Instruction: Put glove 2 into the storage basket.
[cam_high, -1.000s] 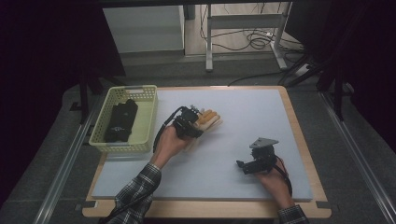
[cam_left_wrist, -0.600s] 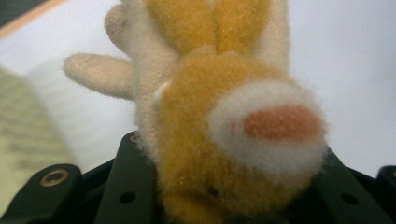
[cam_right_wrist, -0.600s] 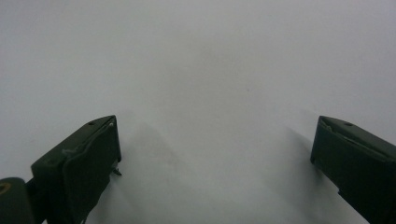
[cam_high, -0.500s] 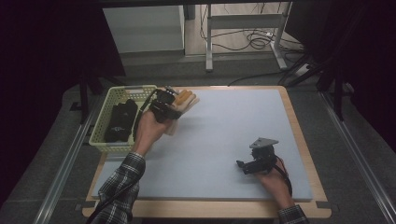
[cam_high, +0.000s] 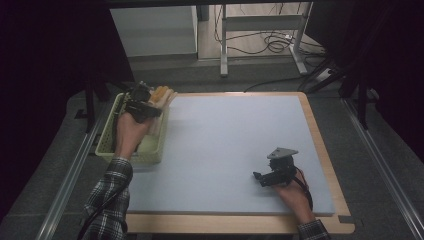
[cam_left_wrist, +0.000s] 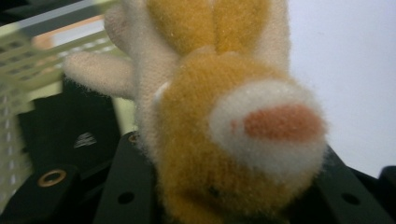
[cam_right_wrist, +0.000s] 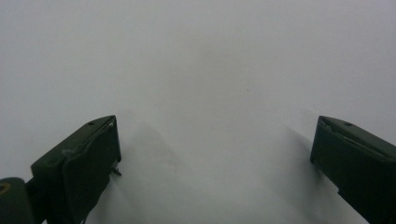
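The plush toy (cam_high: 161, 95), orange-brown with cream limbs and a white muzzle with a pink nose, is clamped between the jaws of the left gripper (cam_high: 142, 106), held in the air above the far right corner of the pale green basket (cam_high: 106, 145) at the table's left edge. In the high view its long axis runs from the gripper up and to the right, so its free end points toward the table's far side and juts just past the basket's right rim over the blue-grey mat (cam_high: 235, 150). In the left gripper view the toy's face (cam_left_wrist: 266, 126) turns toward the camera, its cream limbs (cam_left_wrist: 100, 72) stretching away, with a black object (cam_left_wrist: 70, 135) lying in the basket below. The right gripper (cam_high: 274, 175) rests low on the mat near the table's front right, well apart from the toy, its jaws spread wide with nothing between them.
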